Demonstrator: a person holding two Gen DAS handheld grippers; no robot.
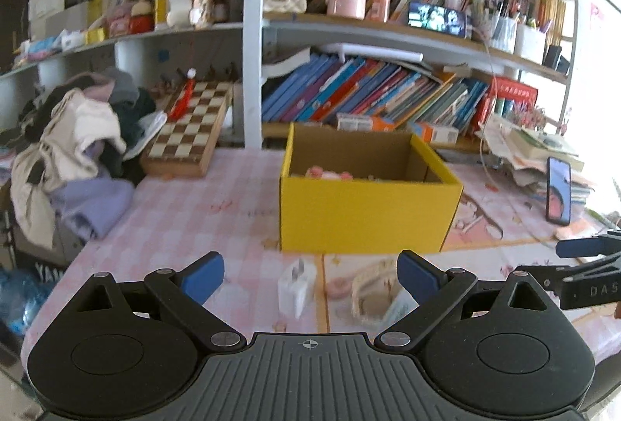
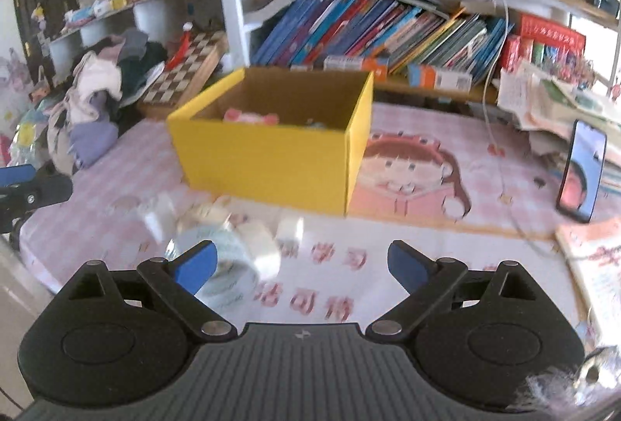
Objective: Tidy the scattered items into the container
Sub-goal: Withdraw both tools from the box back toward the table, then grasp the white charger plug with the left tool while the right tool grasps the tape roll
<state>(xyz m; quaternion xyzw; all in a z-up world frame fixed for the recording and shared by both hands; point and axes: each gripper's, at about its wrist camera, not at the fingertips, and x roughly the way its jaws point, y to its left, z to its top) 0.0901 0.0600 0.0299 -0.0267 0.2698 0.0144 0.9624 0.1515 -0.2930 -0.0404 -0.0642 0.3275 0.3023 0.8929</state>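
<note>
Both claws, left claw [image 1: 310, 275] and right claw [image 2: 302, 262], spread wide, empty. White charger [image 1: 295, 287], beige hair clip [image 1: 372, 291], tape roll [image 2: 229, 262] lie on counter [image 1: 186, 211] before yellow box [image 1: 365, 211]. Charger likely rigid, smooth, light: pinch flat sides. Tape: grip across ring.

Matt yellow cardboard box [image 1: 365, 215], raw brown inside. Glossy plastic tape roll [image 2: 233, 262]. Smooth white plastic charger [image 1: 297, 287]. Wooden chessboard [image 1: 186, 134] at ten o'clock, beside rumpled cloth [image 1: 73, 145].

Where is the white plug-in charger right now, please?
In the left wrist view, the white plug-in charger lies on the pink tablecloth, before the yellow cardboard box.
</note>
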